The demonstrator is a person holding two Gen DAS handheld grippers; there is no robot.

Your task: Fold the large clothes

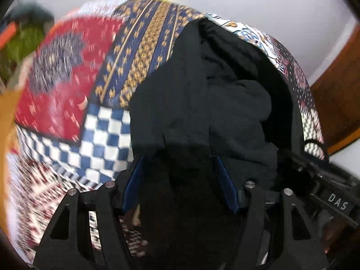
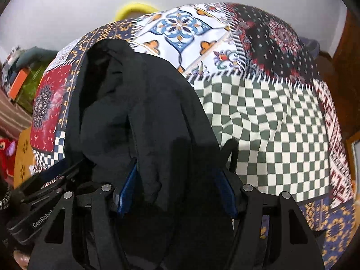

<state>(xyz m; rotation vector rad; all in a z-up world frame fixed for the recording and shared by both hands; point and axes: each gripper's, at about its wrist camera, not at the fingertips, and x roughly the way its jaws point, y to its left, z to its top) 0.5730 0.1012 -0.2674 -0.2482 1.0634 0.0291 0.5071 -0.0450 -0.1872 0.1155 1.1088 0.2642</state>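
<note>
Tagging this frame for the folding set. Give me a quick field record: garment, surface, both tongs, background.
garment: black garment, bunched, lying on the bedspread
surface: patchwork bedspread, checks and florals
left tongs: black cloth between the fingers, grip looks closed on it
right tongs: same, black cloth bunched between the fingers
background: yellow ring past the far edge, white wall

A patchwork bedspread (image 2: 258, 117) fills the middle of both views: grey-green checks at right centre, a white floral tile panel above, a red panel at left. A yellow ring (image 2: 135, 7) peeks over its top edge against a pale wall (image 2: 67, 11). Brown wood (image 1: 337, 94) lines the right edge.
</note>
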